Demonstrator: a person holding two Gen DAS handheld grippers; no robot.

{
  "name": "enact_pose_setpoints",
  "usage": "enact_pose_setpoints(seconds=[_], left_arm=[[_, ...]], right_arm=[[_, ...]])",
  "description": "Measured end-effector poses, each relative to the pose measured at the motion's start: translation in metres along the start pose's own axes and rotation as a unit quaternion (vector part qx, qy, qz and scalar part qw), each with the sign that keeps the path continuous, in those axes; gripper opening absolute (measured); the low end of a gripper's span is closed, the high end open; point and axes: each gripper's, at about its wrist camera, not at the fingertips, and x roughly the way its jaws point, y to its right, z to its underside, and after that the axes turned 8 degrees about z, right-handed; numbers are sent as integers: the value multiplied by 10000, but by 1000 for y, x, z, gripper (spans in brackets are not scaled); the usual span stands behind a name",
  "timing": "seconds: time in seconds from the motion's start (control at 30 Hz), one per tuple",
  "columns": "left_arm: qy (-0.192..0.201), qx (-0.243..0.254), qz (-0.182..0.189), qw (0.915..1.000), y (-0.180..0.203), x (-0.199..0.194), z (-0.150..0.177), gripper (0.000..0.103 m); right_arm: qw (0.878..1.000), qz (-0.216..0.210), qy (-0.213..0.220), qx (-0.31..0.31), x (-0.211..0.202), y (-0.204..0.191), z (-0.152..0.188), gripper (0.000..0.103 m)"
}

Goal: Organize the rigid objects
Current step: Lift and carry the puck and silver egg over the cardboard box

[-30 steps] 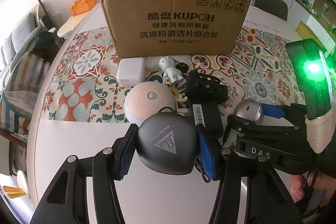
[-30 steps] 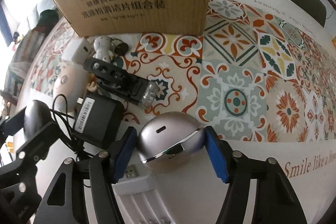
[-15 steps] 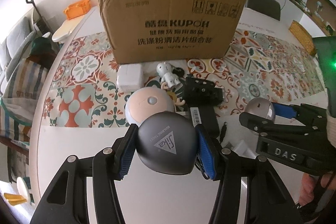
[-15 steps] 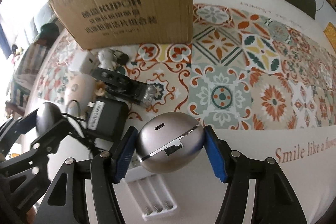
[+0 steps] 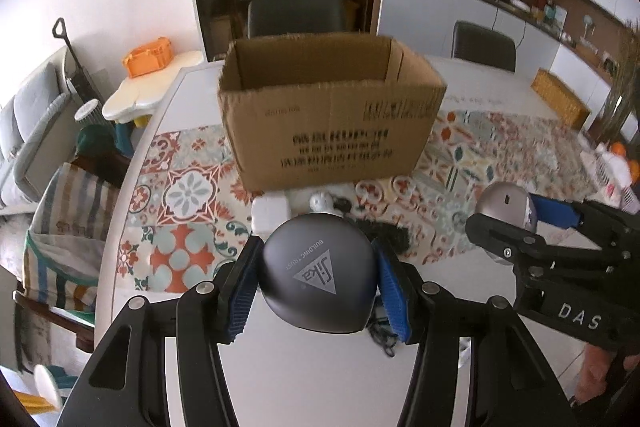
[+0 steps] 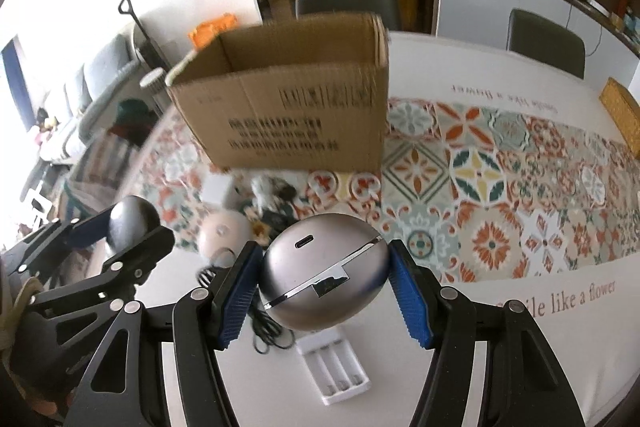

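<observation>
Left wrist view: the left hand-held gripper [image 5: 316, 287] is clenched on the dark grey case [image 5: 318, 277], held clear above the bench [image 5: 312, 387]. The open cardboard box [image 5: 328, 119] stands at 12 o'clock.

Right wrist view: the right hand-held gripper [image 6: 326, 291] grasps the silver case [image 6: 324, 271]; the box lies at 11 o'clock.

Step in hand: transport. Next, both cases must clear the box rim before release.

Right hand-held gripper [image 6: 324, 287] clamps silver case [image 6: 324, 273] before seemingly open cardboard box [image 6: 288, 115].
</observation>
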Motion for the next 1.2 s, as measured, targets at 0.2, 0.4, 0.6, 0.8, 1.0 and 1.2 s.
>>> enact_pose_setpoints(seconds=[0.2, 0.4, 0.6, 0.8, 1.0, 1.2], left_arm=[[165, -18, 208, 9996, -6, -12, -29, 55], [385, 68, 157, 9991, -8, -22, -53, 55], [536, 115, 65, 9985, -13, -24, -84, 55], [584, 238, 66, 9980, -19, -15, -119, 55], [565, 281, 64, 9980, -23, -3, -150, 55], [473, 377, 27, 9982, -26, 14, -172, 55]], right_arm=[[9992, -51, 388, 79, -19, -2, -27, 63], [9971, -66, 743, 121, -34, -3, -52, 63], [9956, -127, 909, 160, -39, -3, -77, 63], [9946, -54, 1032, 110, -34, -7, -109, 63], [9935, 18, 1132, 120, -24, -7, -140, 63], [9944, 84, 1037, 203, -11, -5, -164, 63]])
